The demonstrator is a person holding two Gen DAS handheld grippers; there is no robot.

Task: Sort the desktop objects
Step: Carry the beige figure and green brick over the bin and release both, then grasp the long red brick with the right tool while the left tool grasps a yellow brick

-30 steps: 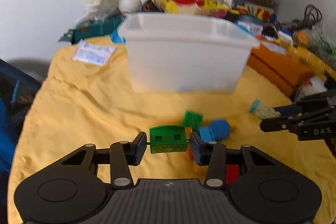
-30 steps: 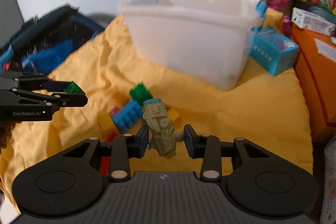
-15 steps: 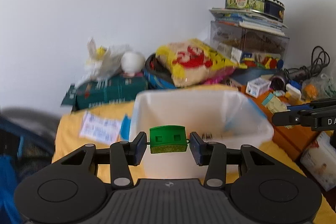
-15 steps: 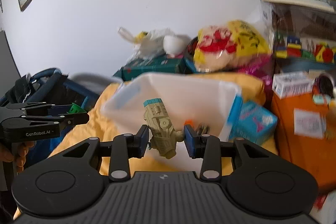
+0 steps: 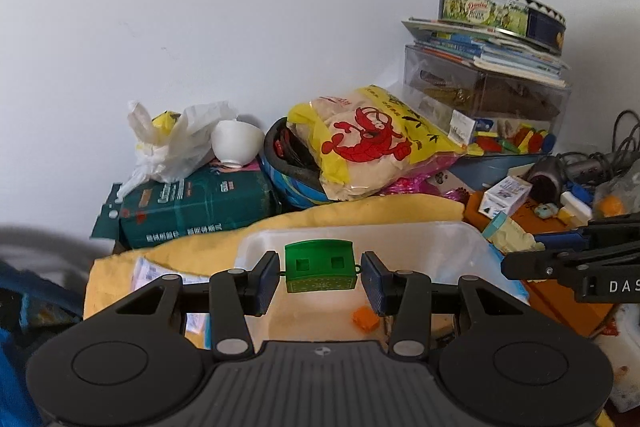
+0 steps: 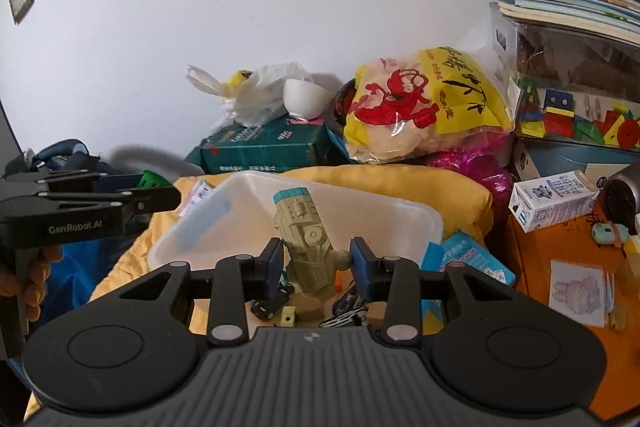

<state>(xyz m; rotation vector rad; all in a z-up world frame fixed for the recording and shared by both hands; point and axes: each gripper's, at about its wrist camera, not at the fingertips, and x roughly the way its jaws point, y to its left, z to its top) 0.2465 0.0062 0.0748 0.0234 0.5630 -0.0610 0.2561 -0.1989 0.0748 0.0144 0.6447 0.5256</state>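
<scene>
My left gripper [image 5: 320, 277] is shut on a green toy block [image 5: 320, 267] with two square holes, held above the white plastic bin [image 5: 440, 239]. My right gripper [image 6: 316, 263] is shut on a khaki toy vehicle [image 6: 306, 239] with a teal end, held upright over the same bin [image 6: 400, 211]. Small toy cars [image 6: 268, 307] and blocks lie in the bin below it. An orange piece [image 5: 365, 317] lies in the bin. The left gripper also shows at the left of the right wrist view [image 6: 160, 197], and the right gripper at the right of the left wrist view [image 5: 516, 259].
The bin stands on a yellow cloth [image 6: 380, 179]. Behind it are a green box [image 5: 192, 207], a white bowl [image 5: 236, 141], a yellow snack bag [image 5: 368, 139], stacked books and a round tin [image 5: 500, 11]. An orange surface [image 6: 560, 287] with a small carton [image 6: 556, 199] lies right.
Both grippers have risen and moved forward from the cloth to above the bin, each keeping its toy. The loose bricks on the cloth have dropped out of view.
</scene>
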